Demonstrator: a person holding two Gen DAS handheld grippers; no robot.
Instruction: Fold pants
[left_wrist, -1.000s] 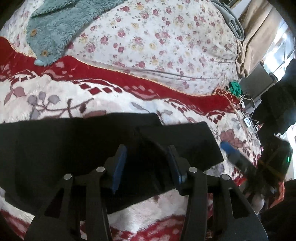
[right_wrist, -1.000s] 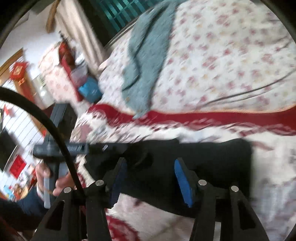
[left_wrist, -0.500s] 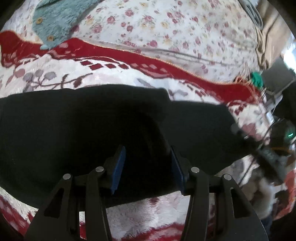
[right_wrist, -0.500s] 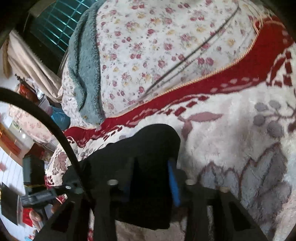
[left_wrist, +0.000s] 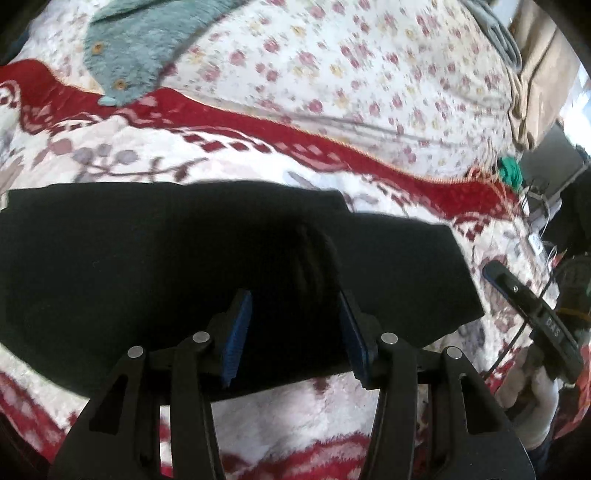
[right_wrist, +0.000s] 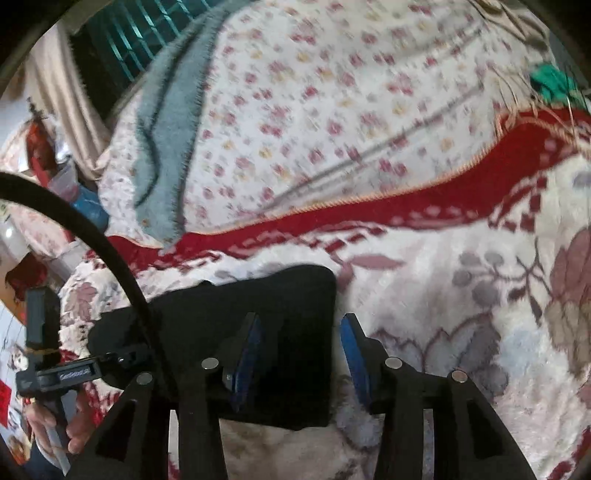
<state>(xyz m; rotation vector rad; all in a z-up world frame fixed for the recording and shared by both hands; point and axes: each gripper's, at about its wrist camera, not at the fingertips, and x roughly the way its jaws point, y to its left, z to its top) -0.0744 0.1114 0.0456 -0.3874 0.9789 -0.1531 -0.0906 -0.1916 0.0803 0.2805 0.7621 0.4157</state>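
Note:
The black pants (left_wrist: 155, 266) lie folded in a flat band across the red-and-white plush blanket (left_wrist: 258, 155). My left gripper (left_wrist: 295, 332) is open, its blue pads over the near part of the pants, gripping nothing. My right gripper (right_wrist: 301, 354) is open above the pants' right end (right_wrist: 288, 325), with the right pad over bare blanket. The right gripper also shows at the far right of the left wrist view (left_wrist: 532, 317), just off the pants' edge. The left gripper shows at the left of the right wrist view (right_wrist: 55, 373).
A floral quilt (left_wrist: 369, 74) covers the bed beyond the blanket, with a teal fleece garment (left_wrist: 147, 48) lying on it. The bed's right edge has a green object (left_wrist: 511, 173) and cables (left_wrist: 535, 206). Room clutter lies left of the bed (right_wrist: 44, 155).
The right gripper was shut on the pants' end half a second ago; now it is open and drawn back. The pants lie flat. The left gripper stays open and has pulled back a little.

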